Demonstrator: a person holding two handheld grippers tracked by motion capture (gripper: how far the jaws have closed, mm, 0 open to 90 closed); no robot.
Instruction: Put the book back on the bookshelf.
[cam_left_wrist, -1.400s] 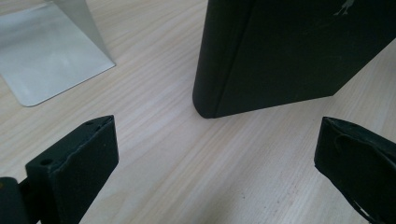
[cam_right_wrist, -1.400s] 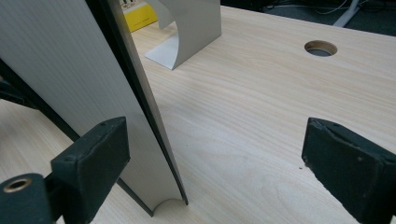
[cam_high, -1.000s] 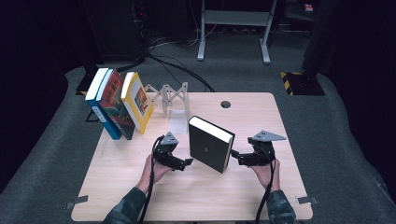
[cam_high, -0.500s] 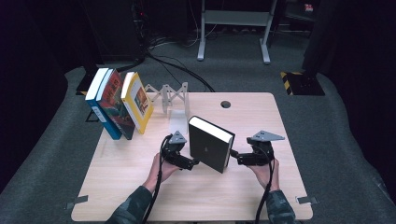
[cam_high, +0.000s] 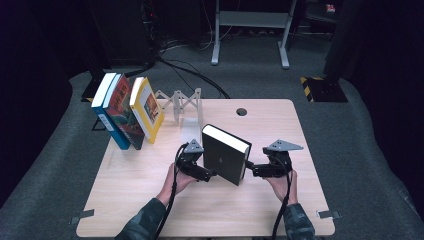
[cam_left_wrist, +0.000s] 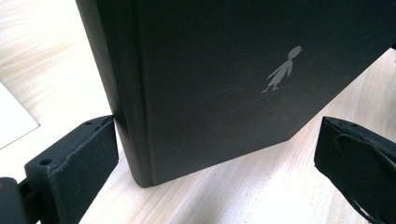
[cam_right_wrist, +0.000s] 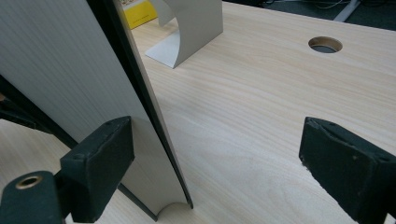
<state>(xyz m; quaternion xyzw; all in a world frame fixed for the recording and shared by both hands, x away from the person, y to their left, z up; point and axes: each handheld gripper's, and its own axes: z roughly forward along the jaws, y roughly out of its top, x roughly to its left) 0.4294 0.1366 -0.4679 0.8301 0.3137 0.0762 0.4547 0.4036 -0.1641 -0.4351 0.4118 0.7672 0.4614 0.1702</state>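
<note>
- We saw a black book standing upright on the desk, about mid-desk, a bit toward the near edge.
- Left gripper sat at the book's spine end; jaws spread wide w/ the lower spine corner between them, one pad just beside the spine. Touching or not, we couldn't tell.
- Right gripper sat at the page-edge side; jaws spread, one pad against or just beside the pages, the other well apart over bare wood.
- Three books leaned together at the far left corner.
- A bookend stood between them and the black book, near the far edge.
- Cable hole by the far edge.
</note>
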